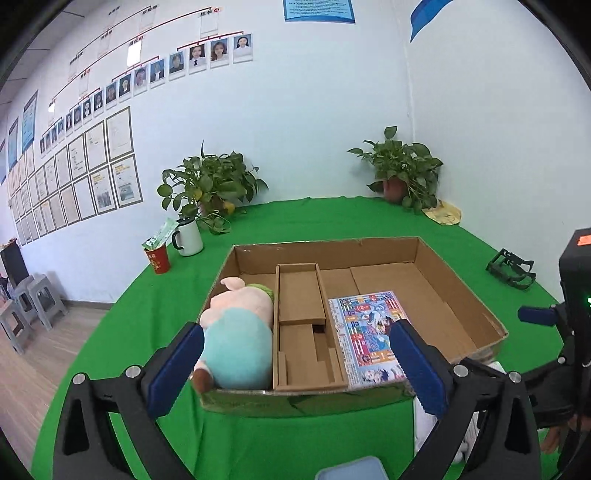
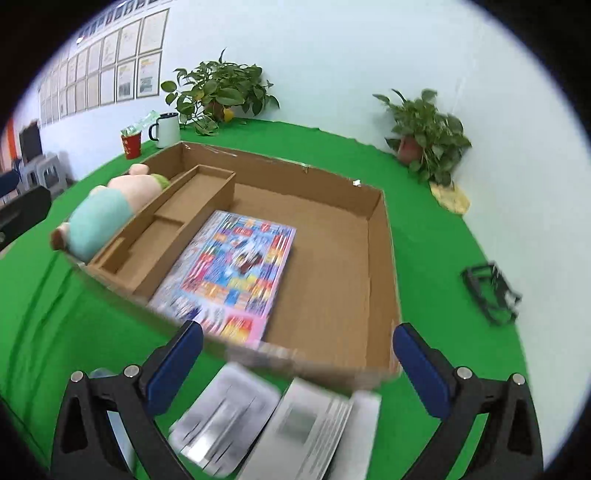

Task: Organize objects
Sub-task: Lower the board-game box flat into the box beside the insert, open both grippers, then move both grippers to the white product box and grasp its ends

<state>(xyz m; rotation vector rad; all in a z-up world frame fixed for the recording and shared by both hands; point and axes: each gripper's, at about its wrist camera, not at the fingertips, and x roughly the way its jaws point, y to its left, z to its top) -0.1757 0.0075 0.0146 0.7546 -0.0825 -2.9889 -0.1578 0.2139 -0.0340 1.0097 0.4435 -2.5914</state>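
on green tablecloth (image 1: 155, 314): cardboard box (image 1: 458, 258), two potted plants (image 1: 210, 184), possibly mug (image 1: 189, 236).

I can't read any words here. The colorful book (image 1: 369, 334) in the cardboard box (image 1: 458, 291) has bright print on its cover, but it is too small to make out (and blurry from my right camera). The papers on the wall (image 1: 92, 173) and the blue poster (image 1: 319, 10) have writing too tiny for me. The red cup (image 1: 158, 260) has a gold mark I can't read.
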